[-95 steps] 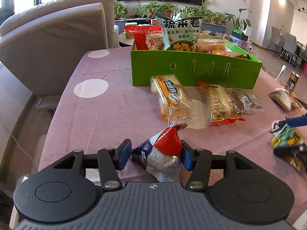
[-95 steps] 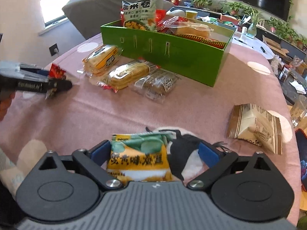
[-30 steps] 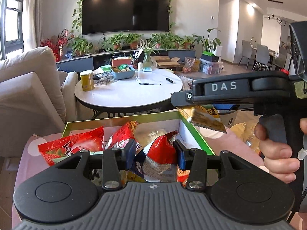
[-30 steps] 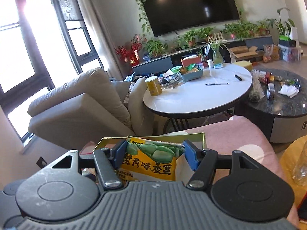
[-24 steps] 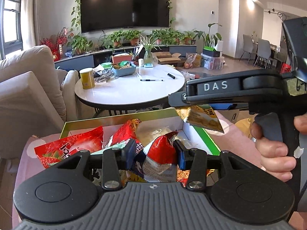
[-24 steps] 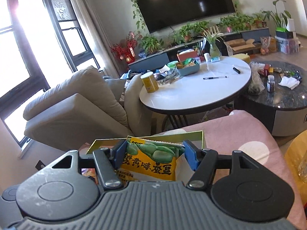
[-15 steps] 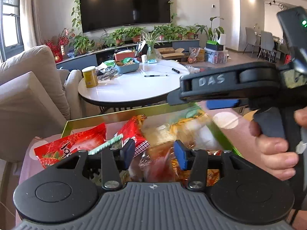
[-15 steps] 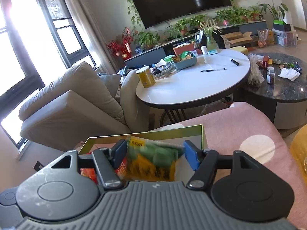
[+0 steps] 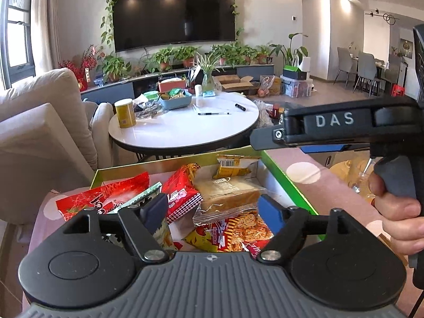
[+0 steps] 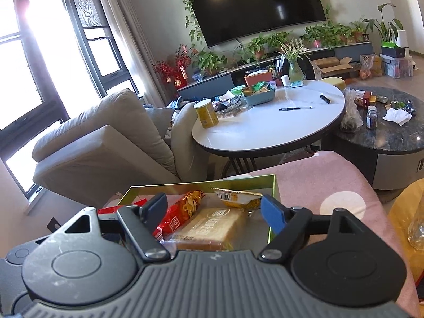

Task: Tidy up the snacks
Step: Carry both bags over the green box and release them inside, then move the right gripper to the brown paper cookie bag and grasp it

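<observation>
Both packets appear delivered: the green box (image 9: 287,182) on the pink-clothed counter (image 9: 341,185) is seen filled with snack packets (image 9: 230,193). The left tool (image 9: 212,209), its jaws just spread, and the right tool (image 10: 212,209) are held open and empty above it. Whether snacks remain outside cannot be told.

left gripper (image 9: 213,210): above green box (image 9: 286,179), jaws just opened wide, nothing between pads | box contents: bread pack (image 9: 228,194) mid, red checked packet (image 9: 181,194) left of it, noodle packet (image 9: 238,232) nearest | right gripper (image 9: 328,129): over box's right rim, hand (image 9: 397,212) on grip
</observation>
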Action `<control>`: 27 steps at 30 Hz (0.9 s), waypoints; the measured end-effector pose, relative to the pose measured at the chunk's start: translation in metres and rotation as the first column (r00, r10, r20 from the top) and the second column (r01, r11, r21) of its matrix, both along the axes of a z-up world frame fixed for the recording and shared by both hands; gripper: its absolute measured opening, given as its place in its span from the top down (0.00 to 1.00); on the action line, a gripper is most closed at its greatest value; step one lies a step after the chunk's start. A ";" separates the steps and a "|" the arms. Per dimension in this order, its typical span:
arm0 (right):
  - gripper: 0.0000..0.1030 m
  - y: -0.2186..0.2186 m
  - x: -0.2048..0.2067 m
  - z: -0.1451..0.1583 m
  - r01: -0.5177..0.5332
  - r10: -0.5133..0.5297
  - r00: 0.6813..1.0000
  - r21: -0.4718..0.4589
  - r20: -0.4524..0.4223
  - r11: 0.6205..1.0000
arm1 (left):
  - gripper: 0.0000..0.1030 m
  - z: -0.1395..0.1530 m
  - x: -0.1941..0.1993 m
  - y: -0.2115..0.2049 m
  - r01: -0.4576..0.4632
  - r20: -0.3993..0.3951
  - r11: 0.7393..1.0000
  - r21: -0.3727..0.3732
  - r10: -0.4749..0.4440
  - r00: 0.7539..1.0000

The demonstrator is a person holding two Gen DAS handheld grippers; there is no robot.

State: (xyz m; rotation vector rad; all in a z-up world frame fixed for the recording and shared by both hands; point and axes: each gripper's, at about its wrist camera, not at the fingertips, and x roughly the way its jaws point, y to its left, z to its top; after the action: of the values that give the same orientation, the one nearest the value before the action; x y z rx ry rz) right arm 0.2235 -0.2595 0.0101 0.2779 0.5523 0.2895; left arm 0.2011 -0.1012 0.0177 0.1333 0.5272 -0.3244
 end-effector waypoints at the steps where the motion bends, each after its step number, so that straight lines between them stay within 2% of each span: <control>1: 0.38 -0.001 -0.003 0.001 -0.002 0.002 1.000 0.000 0.003 1.000 | 0.28 0.001 -0.002 0.000 0.001 0.003 1.000 0.000 -0.001 1.000; 15: 0.38 -0.006 -0.041 0.007 -0.021 0.021 1.000 -0.012 0.017 1.000 | 0.22 0.012 -0.038 0.005 -0.020 0.021 1.000 -0.013 0.020 1.000; 19: 0.38 -0.008 -0.055 0.002 -0.024 0.024 1.000 -0.019 0.006 1.000 | 0.19 0.013 -0.053 0.012 -0.038 0.026 0.999 -0.026 0.039 0.999; 27: 0.38 -0.025 -0.082 -0.013 0.024 -0.025 0.999 -0.038 -0.032 0.999 | 0.19 0.003 -0.076 0.030 -0.080 -0.006 0.996 -0.048 0.080 0.997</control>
State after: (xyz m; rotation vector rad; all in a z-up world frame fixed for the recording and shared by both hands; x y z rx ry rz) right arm 0.1411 -0.2847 -0.0028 0.2533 0.5854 0.2513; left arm 0.1250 -0.0715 0.0204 0.0644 0.5269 -0.2595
